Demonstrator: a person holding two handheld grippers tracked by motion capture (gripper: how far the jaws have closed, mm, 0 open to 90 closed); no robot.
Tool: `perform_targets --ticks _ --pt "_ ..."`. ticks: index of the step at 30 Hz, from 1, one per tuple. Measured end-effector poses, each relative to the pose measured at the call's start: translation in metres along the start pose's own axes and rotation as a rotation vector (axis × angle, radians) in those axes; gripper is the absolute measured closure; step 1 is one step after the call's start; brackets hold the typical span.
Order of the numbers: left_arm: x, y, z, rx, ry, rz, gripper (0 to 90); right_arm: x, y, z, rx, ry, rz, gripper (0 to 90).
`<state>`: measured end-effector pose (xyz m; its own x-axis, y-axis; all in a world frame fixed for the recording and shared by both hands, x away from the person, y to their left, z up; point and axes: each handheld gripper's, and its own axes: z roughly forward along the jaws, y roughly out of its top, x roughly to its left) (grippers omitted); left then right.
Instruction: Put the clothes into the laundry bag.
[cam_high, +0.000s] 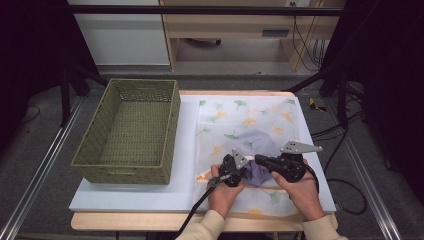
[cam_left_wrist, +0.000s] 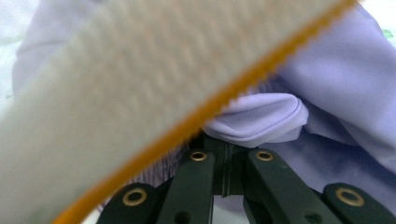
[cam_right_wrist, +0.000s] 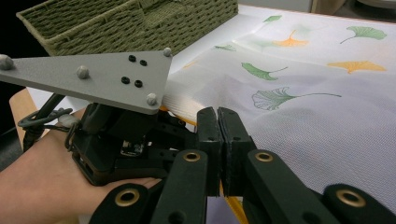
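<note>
White board covers the bench (cam_high: 125, 195), with a green woven basket (cam_high: 131, 131) along its left edge and a sheer mesh laundry bag (cam_high: 250, 125) printed with ginkgo leaves spread over the right half. A lavender garment (cam_high: 260, 150) lies inside the bag, bunched near the front edge of the bench.

Left gripper (cam_high: 233, 167): fully closed on the bag's opening band (cam_left_wrist: 140, 88), a cream strip with an orange edge. In the left gripper view the band crosses just above the jaws, with a lavender fold behind it.

Right gripper (cam_high: 260, 161): fully closed. In the right gripper view (cam_right_wrist: 219, 126) its jaws pinch the same orange-edged opening, immediately beside the left gripper.

Probable failure points from this state:

1. Slip. The mesh is thin and smooth; pulling the two grips apart may draw the band out of one gripper, and the opening would drop shut.
2. Snag. If either gripper has caught garment fabric along with the band, the garment will drag with the bag rather than come free. Whether it has cannot be told.
3. Collision. The grippers sit almost touching; any rotation risks contact between them or a trailing cable (cam_high: 200, 205) fouling the bag.
4. Bag drag. An off-axis pull could slide the whole bag across the bench.
</note>
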<state>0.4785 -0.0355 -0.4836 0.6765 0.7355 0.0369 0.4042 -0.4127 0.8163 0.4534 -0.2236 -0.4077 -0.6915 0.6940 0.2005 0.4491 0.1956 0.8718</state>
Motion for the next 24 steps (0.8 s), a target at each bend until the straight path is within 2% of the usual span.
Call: perform_targets --ticks 8,14,24 --pt "0.003 0.006 0.005 0.008 0.010 0.001 90.0 -0.004 -0.001 0.002 0.001 0.003 0.014 88.7" --pt "0.006 0.008 0.010 0.004 0.042 -0.001 90.0 -0.005 -0.001 0.004 -0.002 0.008 0.026 88.7" --pt "0.009 0.014 0.012 0.011 0.052 0.008 90.0 -0.007 0.000 0.005 -0.007 0.013 0.034 88.7"
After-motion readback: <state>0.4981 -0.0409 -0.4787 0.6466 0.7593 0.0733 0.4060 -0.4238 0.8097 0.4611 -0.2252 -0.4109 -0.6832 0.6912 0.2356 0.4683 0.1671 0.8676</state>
